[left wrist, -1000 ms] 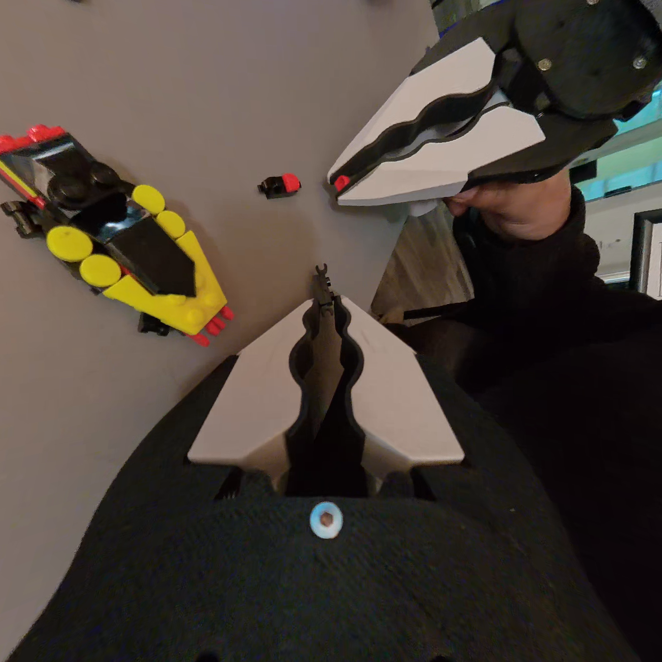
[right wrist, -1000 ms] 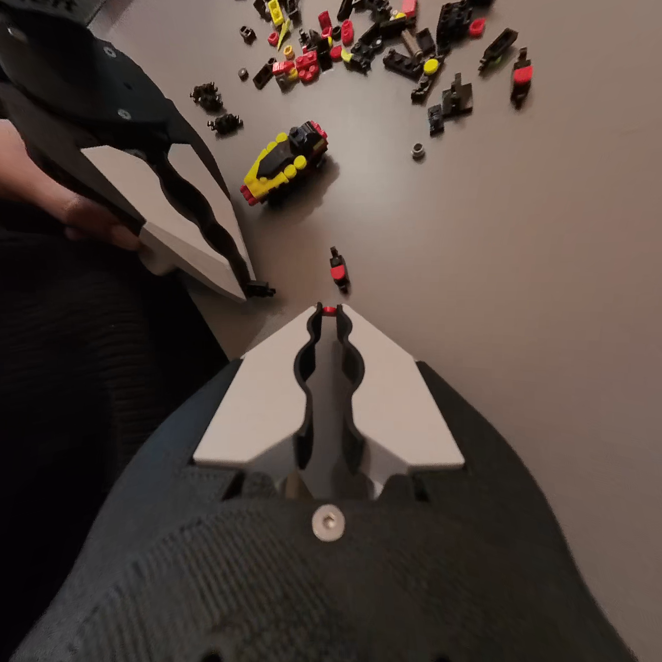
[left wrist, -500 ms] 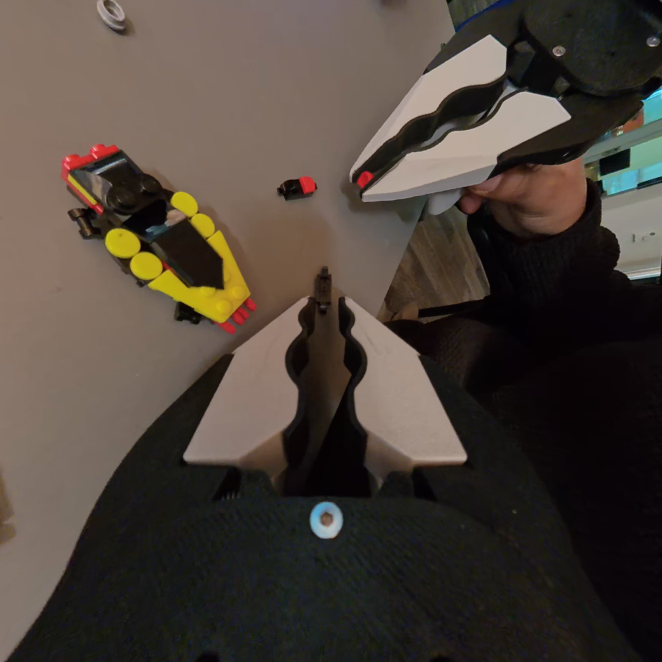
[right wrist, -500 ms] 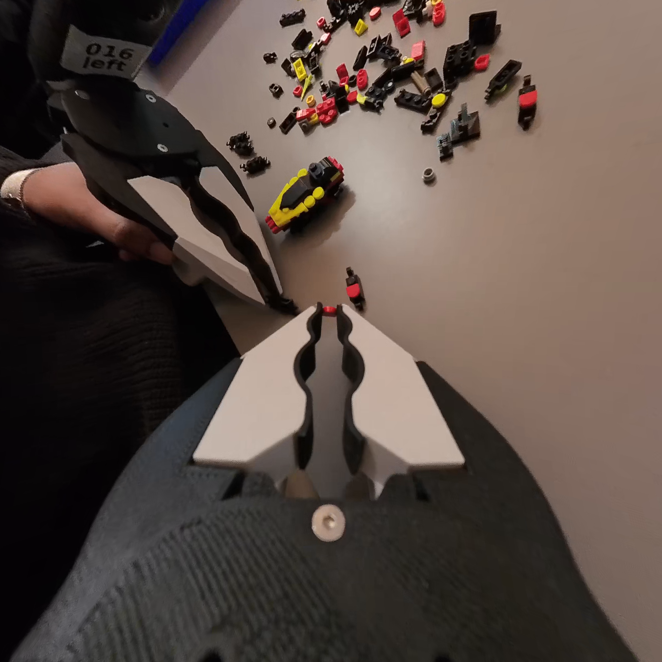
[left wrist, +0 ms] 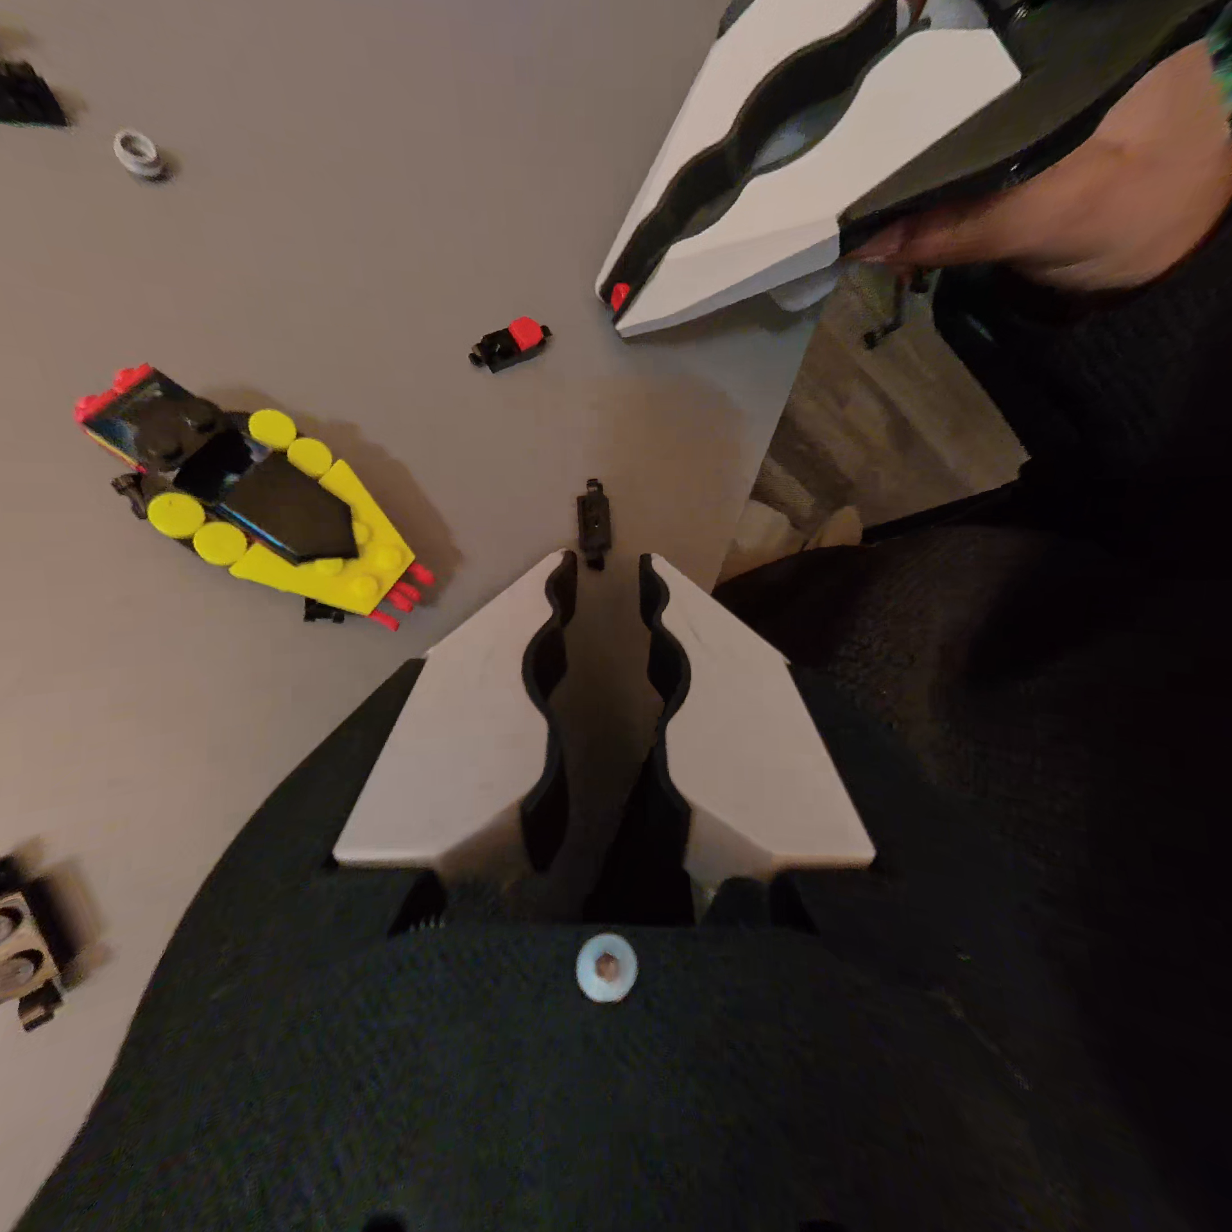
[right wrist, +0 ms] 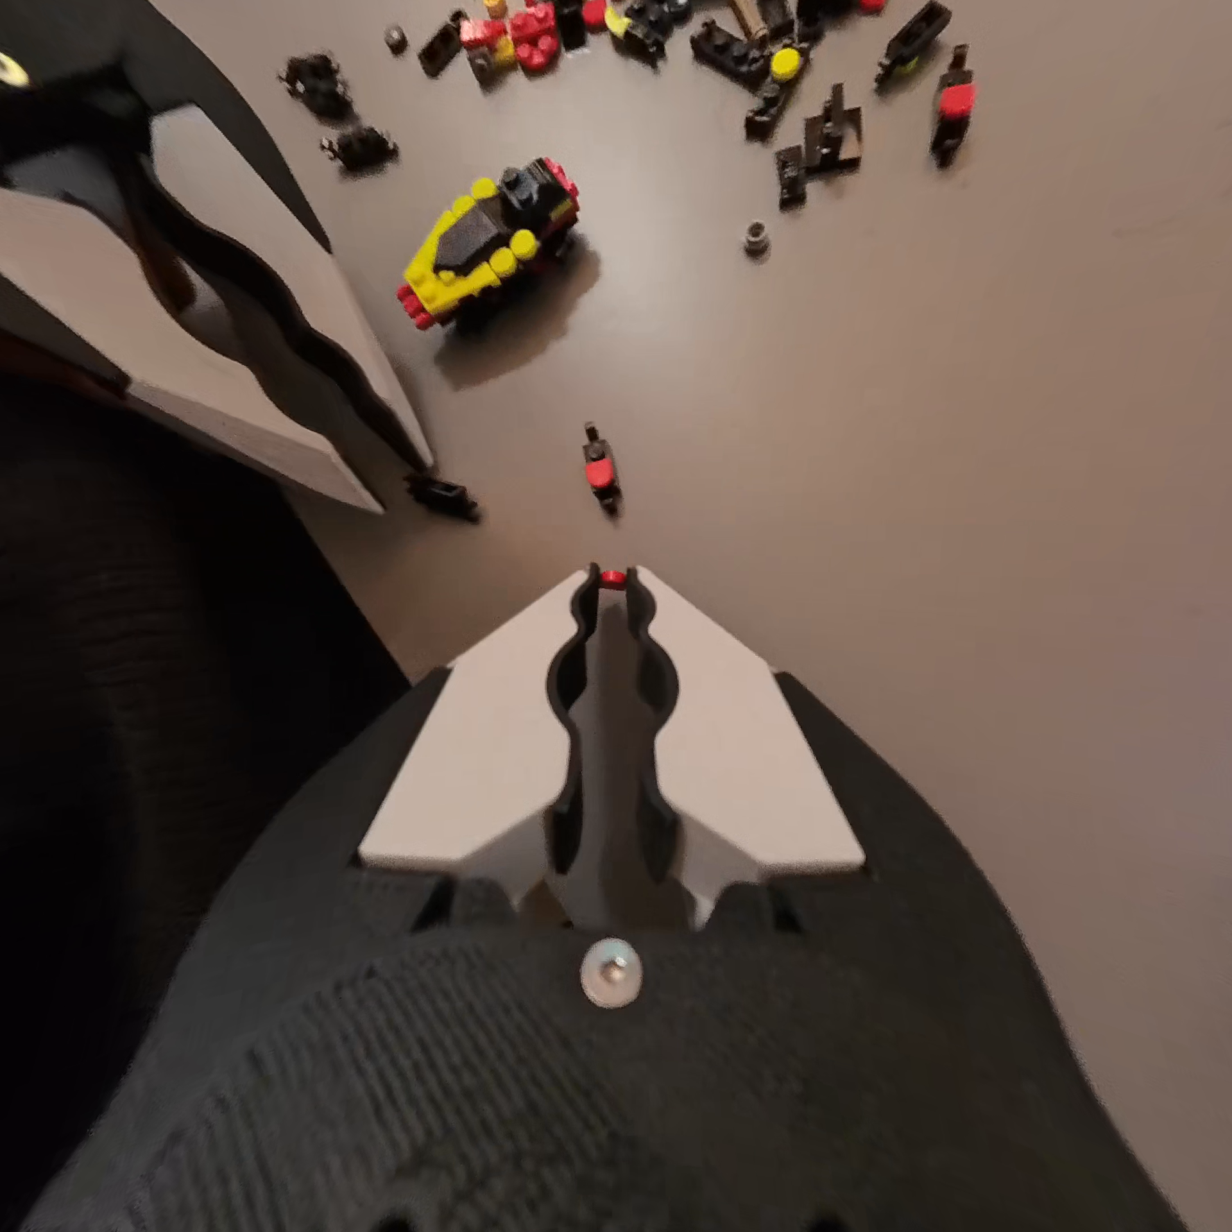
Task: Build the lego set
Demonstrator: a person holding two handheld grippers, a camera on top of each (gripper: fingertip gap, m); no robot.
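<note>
My left gripper [left wrist: 603,563] is open over the grey table [left wrist: 333,233], close to its edge. A small black piece [left wrist: 593,523] lies on the table just ahead of its tips, with no pad touching it. The right wrist view shows this piece [right wrist: 443,497] lying free beyond the left gripper's tips [right wrist: 407,480]. My right gripper [right wrist: 612,575] is shut on a small red round piece [right wrist: 612,579], which also shows at its tips in the left wrist view [left wrist: 620,293]. A black piece with a red cap [right wrist: 600,470] lies just ahead of it. A yellow, black and red brick car [left wrist: 260,507] stands to the left.
A pile of loose black, red and yellow pieces [right wrist: 667,40] lies at the far side. A small grey ring [left wrist: 137,153] lies apart. More black pieces [left wrist: 20,933] sit at the left edge. The table edge [left wrist: 767,433] runs on the right, with dark clothing below. A hand [left wrist: 1067,200] holds the right gripper.
My left gripper's jaws have opened and let the small black piece go; it now lies on the table. My right gripper still holds the red piece and has drawn closer.
</note>
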